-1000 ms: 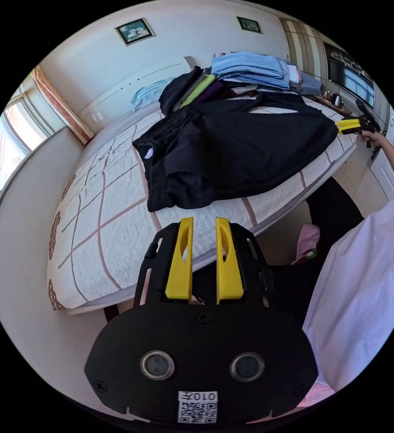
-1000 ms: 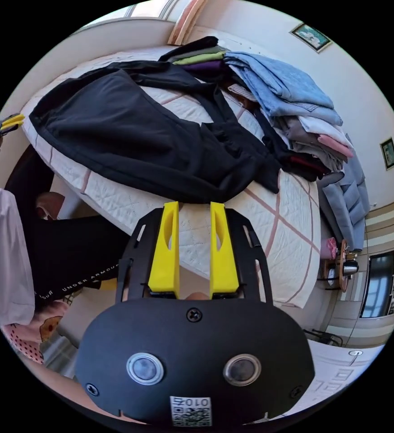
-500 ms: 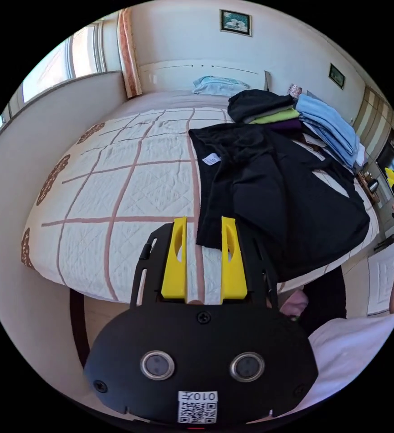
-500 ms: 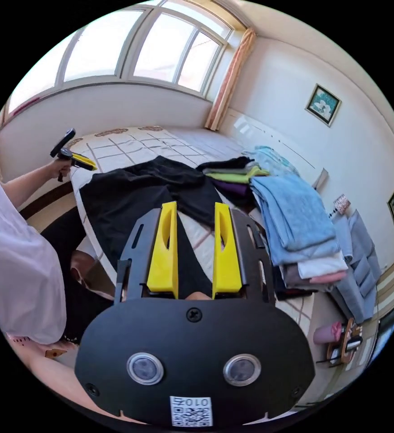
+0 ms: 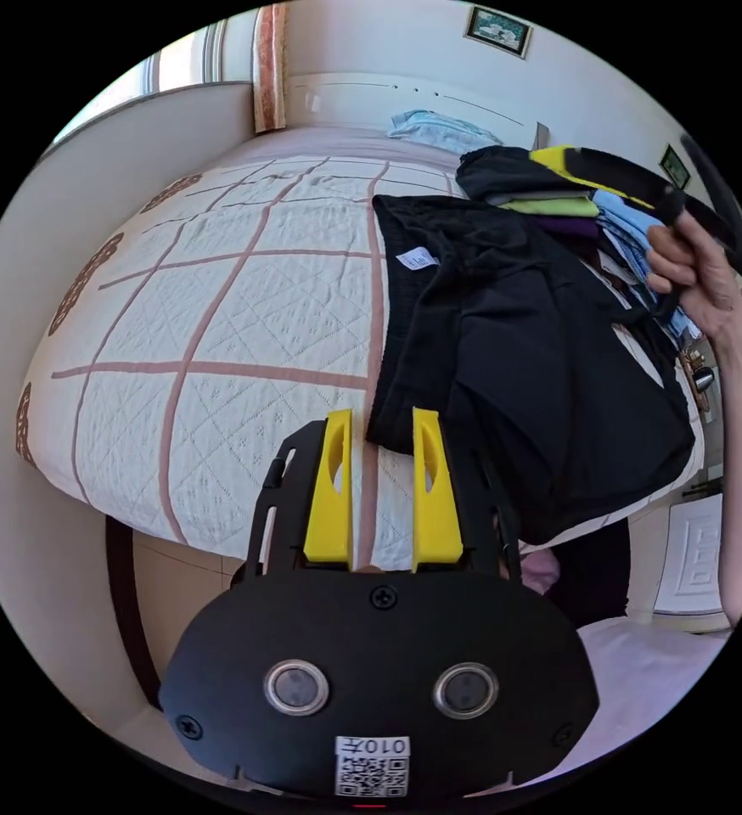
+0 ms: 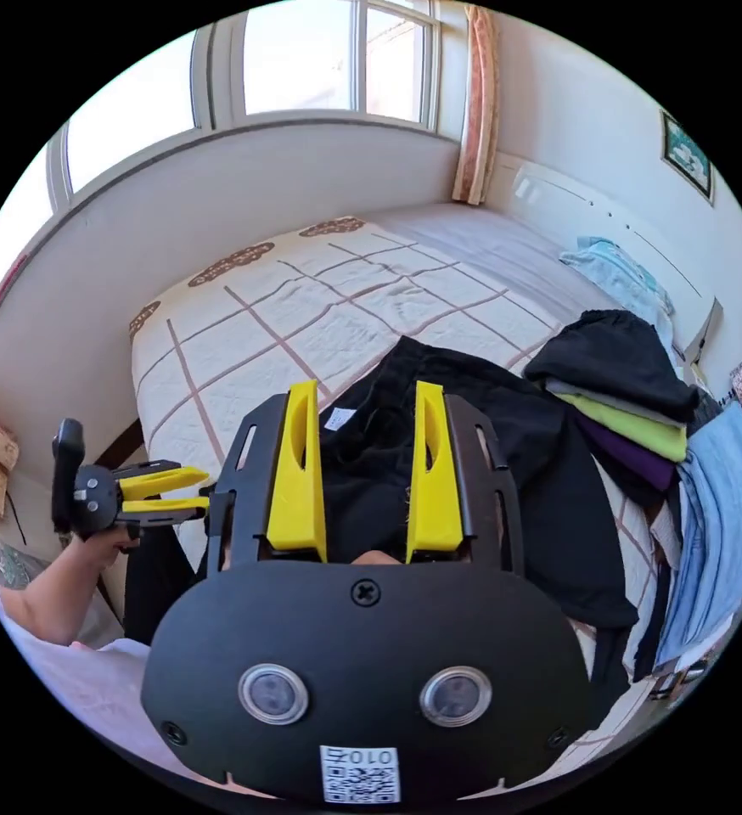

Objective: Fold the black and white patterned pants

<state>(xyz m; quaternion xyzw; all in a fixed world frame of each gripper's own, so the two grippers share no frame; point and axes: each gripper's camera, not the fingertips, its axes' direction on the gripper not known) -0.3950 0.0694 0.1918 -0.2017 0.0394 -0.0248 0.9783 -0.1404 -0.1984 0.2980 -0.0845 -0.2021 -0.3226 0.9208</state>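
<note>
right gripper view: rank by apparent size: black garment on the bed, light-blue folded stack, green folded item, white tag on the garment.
1. black garment
2. light-blue folded stack, though fisheye edge distortion makes its size unsure
3. green folded item
4. white tag

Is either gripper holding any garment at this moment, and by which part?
Nothing is held. The left gripper and right gripper are both open above the black garment.

Both views look down from near the bed's [image 5: 218, 340] edge and share the black garment [image 6: 473, 458].
</note>
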